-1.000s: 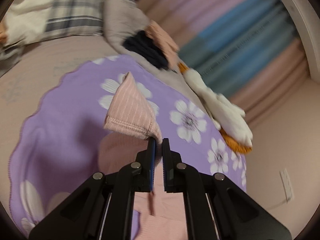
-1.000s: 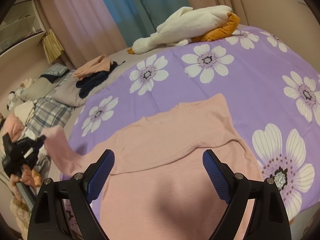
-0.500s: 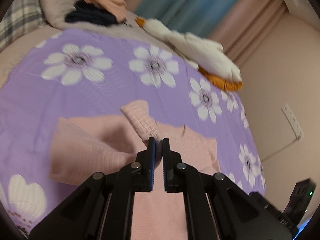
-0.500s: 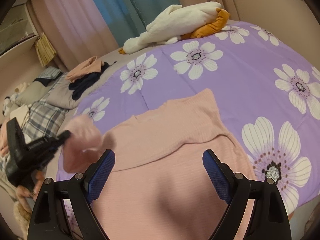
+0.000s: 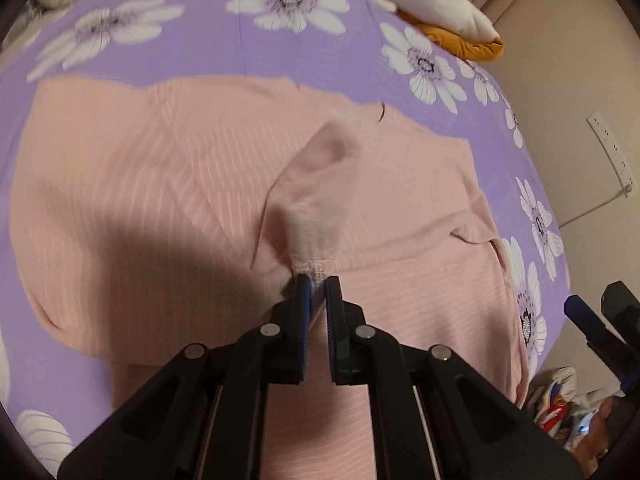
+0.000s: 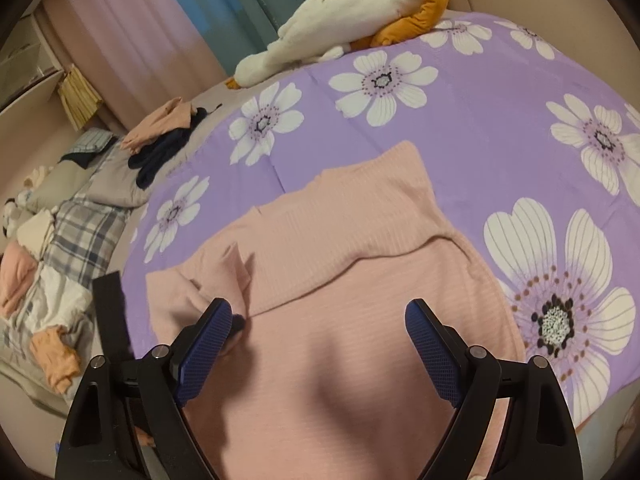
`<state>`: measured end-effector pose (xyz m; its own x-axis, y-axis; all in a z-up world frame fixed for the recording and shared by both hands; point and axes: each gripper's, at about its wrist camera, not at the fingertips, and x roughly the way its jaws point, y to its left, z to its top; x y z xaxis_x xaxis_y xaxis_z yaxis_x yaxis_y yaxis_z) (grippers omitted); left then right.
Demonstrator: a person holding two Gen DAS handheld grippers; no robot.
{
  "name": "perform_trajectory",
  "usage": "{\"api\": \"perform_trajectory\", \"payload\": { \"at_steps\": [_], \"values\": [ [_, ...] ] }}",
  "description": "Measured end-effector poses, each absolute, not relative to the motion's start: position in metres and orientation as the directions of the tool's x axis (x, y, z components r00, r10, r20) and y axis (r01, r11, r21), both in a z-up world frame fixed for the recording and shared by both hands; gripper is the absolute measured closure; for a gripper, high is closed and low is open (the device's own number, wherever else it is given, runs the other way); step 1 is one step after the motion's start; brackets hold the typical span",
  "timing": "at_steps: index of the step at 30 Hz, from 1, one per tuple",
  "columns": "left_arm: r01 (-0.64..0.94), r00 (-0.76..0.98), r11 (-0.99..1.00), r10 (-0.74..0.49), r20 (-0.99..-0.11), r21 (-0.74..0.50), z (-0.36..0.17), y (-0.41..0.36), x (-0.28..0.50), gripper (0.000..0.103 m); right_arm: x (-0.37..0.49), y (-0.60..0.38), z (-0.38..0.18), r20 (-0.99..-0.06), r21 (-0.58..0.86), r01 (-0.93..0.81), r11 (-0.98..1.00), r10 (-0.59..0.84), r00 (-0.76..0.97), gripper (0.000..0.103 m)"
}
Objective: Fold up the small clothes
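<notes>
On the purple floral bedspread (image 6: 500, 128), nearest the cameras, the left gripper (image 5: 315, 280) pinches the pink sweater's sleeve cuff (image 5: 314, 268) over the sweater (image 6: 340, 272) body, which lies spread flat. The right gripper (image 6: 320, 328) hovers wide, nothing between its pads. Bare bedspread surrounds the sweater. Farther off lie a white plush toy (image 6: 344, 12) and, seemingly, piled clothes (image 6: 164, 136).

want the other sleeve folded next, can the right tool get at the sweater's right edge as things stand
Probably yes: the right tool hangs open over the pink sweater, and the folded right edge lies bare on the purple blanket, nothing on it.
</notes>
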<state>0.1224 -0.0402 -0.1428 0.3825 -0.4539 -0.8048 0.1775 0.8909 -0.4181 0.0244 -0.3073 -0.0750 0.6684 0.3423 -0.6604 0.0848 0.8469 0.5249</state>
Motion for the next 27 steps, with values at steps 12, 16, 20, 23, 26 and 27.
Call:
{"api": "perform_trajectory", "payload": {
  "at_steps": [12,16,20,23,26,27],
  "values": [
    [0.095,0.509,0.896,-0.418,-0.752,-0.434,-0.094,0.035,0.091,0.052,0.03,-0.299,-0.077,-0.679,0.507,0.062,0.86,0.354,0.643,0.014],
    [-0.037,0.54,0.909,-0.331,-0.774,-0.415,-0.092,0.082,0.082,0.053,0.043,-0.287,-0.076,-0.681,0.497,0.018,0.868,0.377,0.627,0.014],
    [-0.143,0.541,0.894,-0.289,-0.79,-0.425,-0.097,0.117,0.072,0.053,0.068,-0.267,-0.092,-0.704,0.524,-0.018,0.851,0.445,0.553,0.014],
    [-0.18,0.538,0.883,-0.281,-0.795,-0.433,-0.1,0.13,0.065,0.053,0.084,-0.248,-0.107,-0.73,0.529,-0.044,0.847,0.481,0.486,0.019],
    [-0.197,0.534,0.883,-0.267,-0.803,-0.425,-0.1,0.136,0.061,0.053,0.101,-0.226,-0.125,-0.766,0.514,-0.068,0.855,0.493,0.412,0.027],
    [-0.202,0.534,0.883,-0.263,-0.803,-0.424,-0.1,0.138,0.06,0.053,0.104,-0.221,-0.129,-0.773,0.511,-0.075,0.856,0.496,0.395,0.027]
  ]
}}
